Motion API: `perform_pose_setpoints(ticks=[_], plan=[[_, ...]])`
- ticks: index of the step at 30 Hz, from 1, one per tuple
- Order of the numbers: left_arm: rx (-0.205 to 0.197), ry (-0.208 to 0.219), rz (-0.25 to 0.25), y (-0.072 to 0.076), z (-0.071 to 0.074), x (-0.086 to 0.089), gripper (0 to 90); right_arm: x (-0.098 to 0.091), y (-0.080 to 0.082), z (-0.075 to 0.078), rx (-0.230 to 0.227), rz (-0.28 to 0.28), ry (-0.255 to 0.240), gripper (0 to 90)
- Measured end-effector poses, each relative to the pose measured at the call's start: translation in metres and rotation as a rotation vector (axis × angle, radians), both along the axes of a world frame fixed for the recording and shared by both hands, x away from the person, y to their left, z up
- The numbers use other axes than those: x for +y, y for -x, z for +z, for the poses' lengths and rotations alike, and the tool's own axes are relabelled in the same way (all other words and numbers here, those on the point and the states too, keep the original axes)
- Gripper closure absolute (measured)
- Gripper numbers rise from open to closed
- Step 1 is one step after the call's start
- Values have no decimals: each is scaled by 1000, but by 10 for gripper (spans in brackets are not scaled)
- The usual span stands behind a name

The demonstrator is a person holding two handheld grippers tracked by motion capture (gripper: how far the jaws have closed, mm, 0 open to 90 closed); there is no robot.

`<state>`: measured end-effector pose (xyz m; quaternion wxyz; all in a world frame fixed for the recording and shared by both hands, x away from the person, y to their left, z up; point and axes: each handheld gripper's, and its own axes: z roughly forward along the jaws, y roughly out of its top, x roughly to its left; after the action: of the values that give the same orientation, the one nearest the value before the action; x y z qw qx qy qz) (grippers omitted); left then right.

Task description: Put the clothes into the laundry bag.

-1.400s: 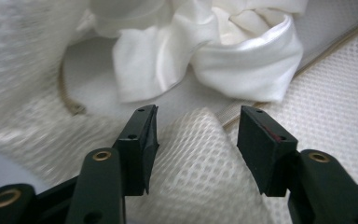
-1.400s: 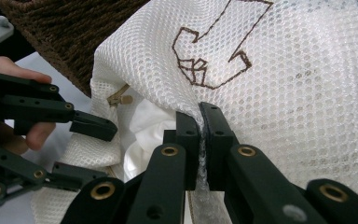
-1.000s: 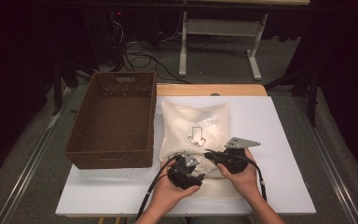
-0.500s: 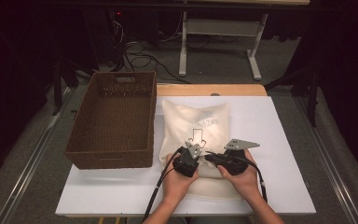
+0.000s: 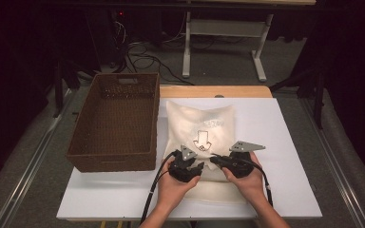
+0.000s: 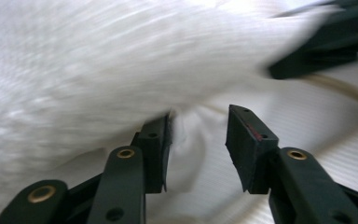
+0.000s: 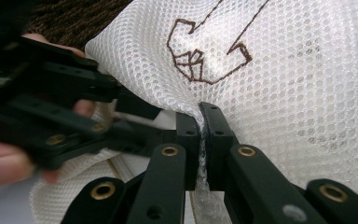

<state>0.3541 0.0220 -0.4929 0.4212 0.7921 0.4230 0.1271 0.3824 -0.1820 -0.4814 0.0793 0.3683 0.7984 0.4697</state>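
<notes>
Table: a white table top [image 5: 285, 142] is seen from the high view, with a person's two forearms entering from the near edge.

Mesh bag: a white mesh laundry bag [image 5: 197, 121] printed with a brown arrow figure [image 5: 202, 139] is laid flat on the table, just to the right of the basket; its near part lies under both grippers. In the right gripper view the honeycomb mesh [image 7: 298, 84] and the brown print [image 7: 200, 60] are shown close up.

Basket: a brown woven basket [image 5: 116, 121] is set on the left part of the table, beside the bag.

Right gripper: the right gripper [image 5: 217, 160] is held over the near part of the bag; in its own view [image 7: 203, 112] the jaws are seen pressed together on a pinched fold of the mesh.

Left gripper: the left gripper [image 5: 198, 167] is held just left of the right one; in its own view [image 6: 198, 126] the jaws stand partly apart, having just been opening, with white fabric [image 6: 121, 70] between them and lying against one pad [image 6: 161, 140], not clamped. The picture is blurred.

Cables: a black cable [image 5: 154, 190] trails from the left gripper toward the table's near edge.
</notes>
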Motion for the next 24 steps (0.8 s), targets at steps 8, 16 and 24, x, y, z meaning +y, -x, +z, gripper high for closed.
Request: perform_pose_setpoints(ticks=[8, 16, 24], plan=[[72, -52, -46, -9, -23, -24, 763, 3, -2, 0, 3, 2, -7, 880], [77, -40, 91, -31, -24, -23, 899, 4, -1, -1, 5, 2, -11, 880], [-26, -168, 233, -39, -26, -36, 900, 3, -1, 1, 23, 11, -9, 882]])
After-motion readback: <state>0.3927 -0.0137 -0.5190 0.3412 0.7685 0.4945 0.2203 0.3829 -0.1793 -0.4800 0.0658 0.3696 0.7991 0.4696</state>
